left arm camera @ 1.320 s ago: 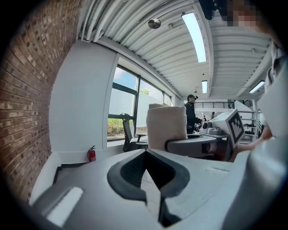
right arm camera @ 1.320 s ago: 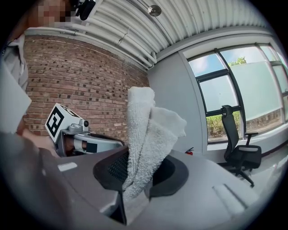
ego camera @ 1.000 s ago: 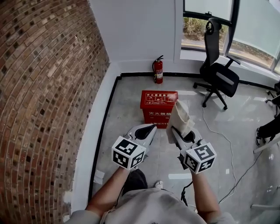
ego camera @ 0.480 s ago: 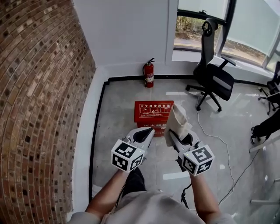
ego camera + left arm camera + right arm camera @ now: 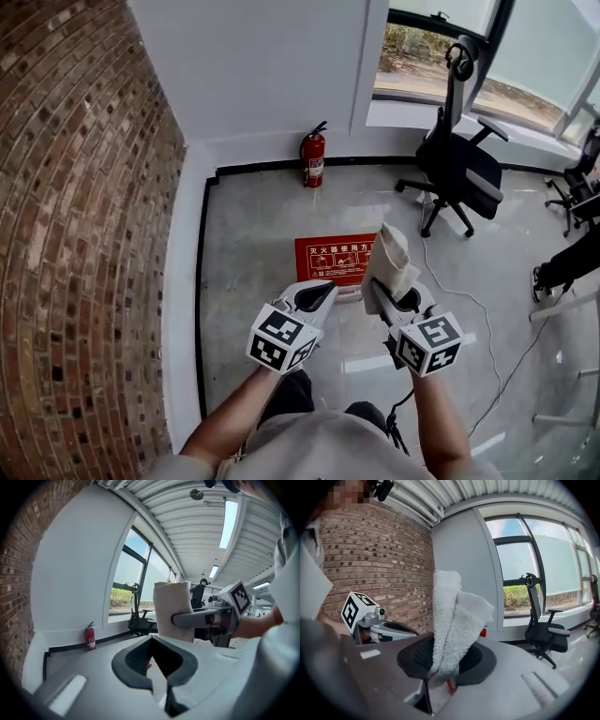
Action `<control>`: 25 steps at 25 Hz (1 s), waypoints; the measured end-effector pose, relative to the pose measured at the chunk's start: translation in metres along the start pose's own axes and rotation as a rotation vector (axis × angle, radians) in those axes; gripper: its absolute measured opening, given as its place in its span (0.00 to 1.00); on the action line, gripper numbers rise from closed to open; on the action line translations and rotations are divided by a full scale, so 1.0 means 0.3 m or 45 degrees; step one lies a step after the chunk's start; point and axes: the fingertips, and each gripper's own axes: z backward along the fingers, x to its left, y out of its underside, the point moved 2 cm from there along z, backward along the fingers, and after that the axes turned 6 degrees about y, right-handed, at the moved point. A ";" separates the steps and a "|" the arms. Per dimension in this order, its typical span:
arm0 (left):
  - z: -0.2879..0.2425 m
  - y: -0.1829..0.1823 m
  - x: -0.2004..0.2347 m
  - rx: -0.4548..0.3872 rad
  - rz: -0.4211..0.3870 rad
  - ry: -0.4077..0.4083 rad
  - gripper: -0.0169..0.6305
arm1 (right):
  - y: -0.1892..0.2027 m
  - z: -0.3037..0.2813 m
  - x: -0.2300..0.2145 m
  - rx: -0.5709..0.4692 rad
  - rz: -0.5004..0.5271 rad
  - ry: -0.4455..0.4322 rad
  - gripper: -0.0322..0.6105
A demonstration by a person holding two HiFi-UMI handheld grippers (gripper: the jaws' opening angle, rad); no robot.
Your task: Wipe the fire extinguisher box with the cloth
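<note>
The right gripper (image 5: 377, 292) is clamped on a folded, off-white terry cloth (image 5: 389, 258) that stands upright out of its jaws. In the right gripper view the cloth (image 5: 451, 620) fills the gap between the dark pads. The left gripper (image 5: 323, 289), just beside it, has its jaws closed with nothing between them.

Just ahead of both grippers the fire extinguisher box (image 5: 331, 259) sits on the grey floor (image 5: 253, 234). It is red and its flat lid carries white print and small pictures. The cloth and the gripper tips cover its right end and near edge.

Further off, a red fire extinguisher (image 5: 313, 159) stands against the white wall. A black office chair (image 5: 459, 169) stands by the window to the right and a brick wall (image 5: 75, 234) runs along the left. A thin cable (image 5: 480, 302) trails over the floor at the right.
</note>
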 end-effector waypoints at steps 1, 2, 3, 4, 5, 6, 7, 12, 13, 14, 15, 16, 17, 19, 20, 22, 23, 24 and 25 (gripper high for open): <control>-0.011 0.004 0.034 0.008 0.007 0.012 0.03 | -0.004 -0.029 -0.016 0.014 0.000 0.022 0.24; -0.022 0.009 0.067 0.017 0.013 0.020 0.03 | -0.005 -0.056 -0.036 0.027 -0.002 0.044 0.24; -0.034 0.016 0.099 0.027 0.019 0.024 0.03 | -0.002 -0.082 -0.057 0.041 -0.006 0.063 0.24; -0.047 0.025 0.130 0.037 0.027 0.025 0.03 | 0.005 -0.107 -0.082 0.057 -0.012 0.080 0.24; -0.061 0.034 0.158 0.047 0.035 0.025 0.03 | 0.016 -0.131 -0.110 0.073 -0.019 0.095 0.24; -0.078 0.044 0.183 0.057 0.045 0.024 0.03 | 0.029 -0.154 -0.141 0.091 -0.025 0.110 0.24; -0.097 0.054 0.202 0.068 0.056 0.023 0.03 | 0.047 -0.174 -0.174 0.112 -0.030 0.123 0.24; -0.236 0.124 0.238 0.123 0.112 0.007 0.03 | 0.184 -0.269 -0.360 0.228 -0.058 0.131 0.24; -0.271 0.139 0.243 0.134 0.121 -0.005 0.03 | 0.216 -0.295 -0.400 0.251 -0.056 0.121 0.24; -0.308 0.154 0.250 0.145 0.130 -0.020 0.03 | 0.249 -0.322 -0.442 0.274 -0.052 0.111 0.24; -0.347 0.169 0.256 0.155 0.142 -0.038 0.03 | 0.283 -0.350 -0.487 0.301 -0.046 0.101 0.24; -0.388 0.184 0.262 0.162 0.157 -0.055 0.03 | 0.320 -0.377 -0.535 0.332 -0.037 0.092 0.24; -0.429 0.198 0.266 0.167 0.172 -0.070 0.03 | 0.359 -0.404 -0.586 0.365 -0.028 0.083 0.24; -0.504 0.232 0.279 0.184 0.189 -0.099 0.03 | 0.443 -0.463 -0.683 0.431 -0.026 0.065 0.24; -0.537 0.251 0.290 0.196 0.195 -0.116 0.03 | 0.486 -0.495 -0.727 0.466 -0.033 0.059 0.24; -0.593 0.291 0.319 0.220 0.212 -0.152 0.03 | 0.575 -0.562 -0.807 0.539 -0.059 0.056 0.24; -0.616 0.310 0.334 0.230 0.222 -0.169 0.03 | 0.621 -0.596 -0.841 0.574 -0.075 0.060 0.24; -0.637 0.329 0.349 0.241 0.231 -0.184 0.03 | 0.667 -0.630 -0.872 0.608 -0.090 0.068 0.24; -0.657 0.347 0.364 0.250 0.237 -0.195 0.03 | 0.713 -0.665 -0.898 0.641 -0.102 0.078 0.24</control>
